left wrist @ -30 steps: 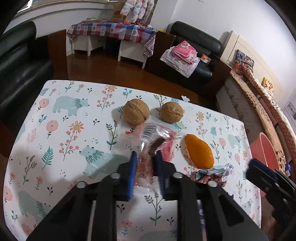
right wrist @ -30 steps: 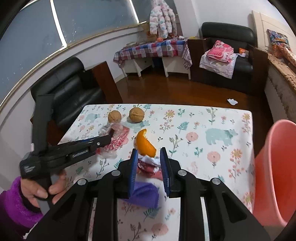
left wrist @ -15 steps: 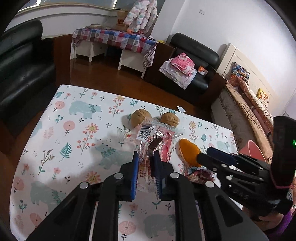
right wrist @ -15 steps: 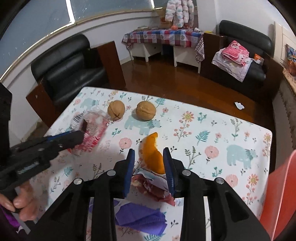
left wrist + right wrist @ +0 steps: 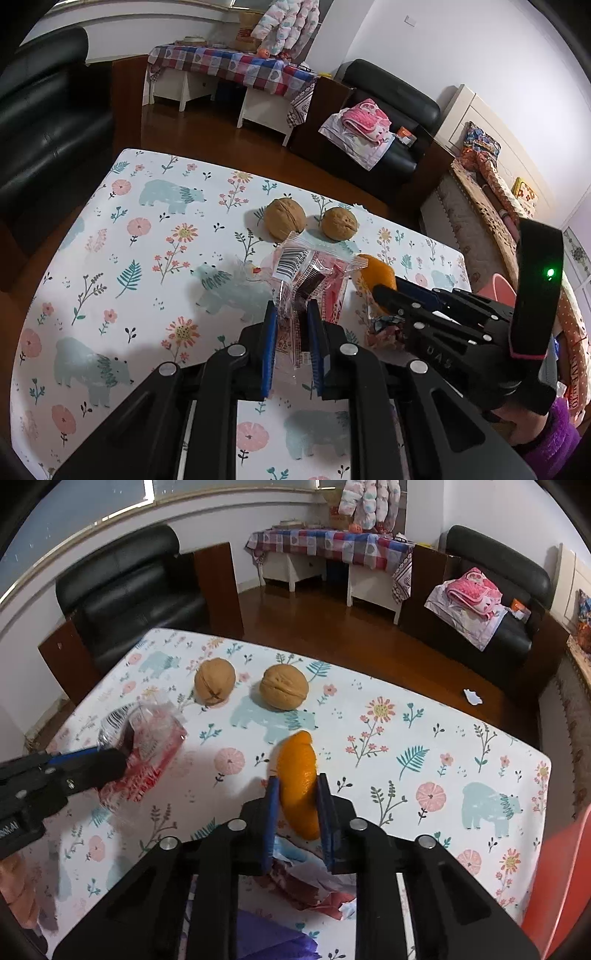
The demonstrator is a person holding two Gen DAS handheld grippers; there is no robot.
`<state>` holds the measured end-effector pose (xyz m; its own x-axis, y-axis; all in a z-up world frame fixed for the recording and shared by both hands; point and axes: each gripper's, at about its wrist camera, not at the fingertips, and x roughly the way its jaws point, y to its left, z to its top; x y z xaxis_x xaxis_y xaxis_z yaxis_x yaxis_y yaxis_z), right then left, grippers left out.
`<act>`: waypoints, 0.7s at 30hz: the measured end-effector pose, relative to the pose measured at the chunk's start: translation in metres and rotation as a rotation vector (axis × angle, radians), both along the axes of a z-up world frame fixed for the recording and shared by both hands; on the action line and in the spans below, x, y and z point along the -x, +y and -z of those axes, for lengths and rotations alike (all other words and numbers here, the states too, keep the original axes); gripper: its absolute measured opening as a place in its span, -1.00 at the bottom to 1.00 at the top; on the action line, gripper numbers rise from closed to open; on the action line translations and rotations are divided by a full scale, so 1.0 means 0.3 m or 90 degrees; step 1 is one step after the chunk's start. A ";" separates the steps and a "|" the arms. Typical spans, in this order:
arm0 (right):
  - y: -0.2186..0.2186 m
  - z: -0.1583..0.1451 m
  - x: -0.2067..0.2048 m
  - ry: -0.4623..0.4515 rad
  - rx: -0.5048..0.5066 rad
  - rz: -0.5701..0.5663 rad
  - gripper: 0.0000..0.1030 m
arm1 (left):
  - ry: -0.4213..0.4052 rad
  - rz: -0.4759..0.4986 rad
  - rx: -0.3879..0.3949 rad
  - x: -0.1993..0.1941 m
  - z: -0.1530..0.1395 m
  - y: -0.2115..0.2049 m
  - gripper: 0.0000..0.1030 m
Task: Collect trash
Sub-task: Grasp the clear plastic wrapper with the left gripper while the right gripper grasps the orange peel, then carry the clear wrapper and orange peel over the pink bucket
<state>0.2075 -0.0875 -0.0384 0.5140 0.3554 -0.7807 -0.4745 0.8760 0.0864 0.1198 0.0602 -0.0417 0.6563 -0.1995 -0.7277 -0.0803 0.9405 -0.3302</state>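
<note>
Judging from the tabletop as it lies, collection is at an early stage: most of the trash sits out on the floral cloth, and nothing can be seen inside the pink bin, whose rim shows at the right edge of the tabletop. The landmark here is the orange peel, near the middle of the cloth. Beyond it stand two walnuts, untouched. On the near side of the peel, just beside it, lies a crumpled red and white wrapper, and nearer still a purple scrap; both rest on the cloth. To the left of the peel, a clear plastic wrapper with a barcode and red print is pinched at its near end by the left gripper, its fingers drawn close on the film; whether the far end is clear of the cloth cannot be told. The right gripper straddles the peel, and its fingers are closing with the peel between them; the blue pads appear to meet the rind on both sides, so this reads as a grip just forming. The peel looks upright on its edge. Outstanding, by this reading: carry wrapper and peel to the bin, then the crumpled wrapper and purple scrap. Whether the walnuts count as trash is not evident.
</note>
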 end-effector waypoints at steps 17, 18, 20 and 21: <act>-0.223 -0.196 0.193 -0.048 -0.193 0.078 -0.69 | -0.026 0.035 -0.019 0.028 -0.061 -0.099 -0.71; -0.243 -0.202 0.210 -0.051 -0.198 0.087 -0.69 | -0.029 0.039 -0.022 0.033 -0.070 -0.108 -0.71; -0.276 -0.204 0.235 -0.053 -0.202 0.108 -0.69 | -0.033 0.046 -0.024 0.044 -0.085 -0.128 -0.71; -0.298 -0.199 0.249 -0.052 -0.206 0.121 -0.69 | -0.033 0.047 -0.024 0.050 -0.090 -0.135 -0.71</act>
<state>0.1327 -0.1770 0.0214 0.6503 0.4690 -0.5976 -0.3232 0.8827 0.3410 0.1050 0.0196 -0.0147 0.6783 -0.2220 -0.7005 0.0065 0.9550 -0.2964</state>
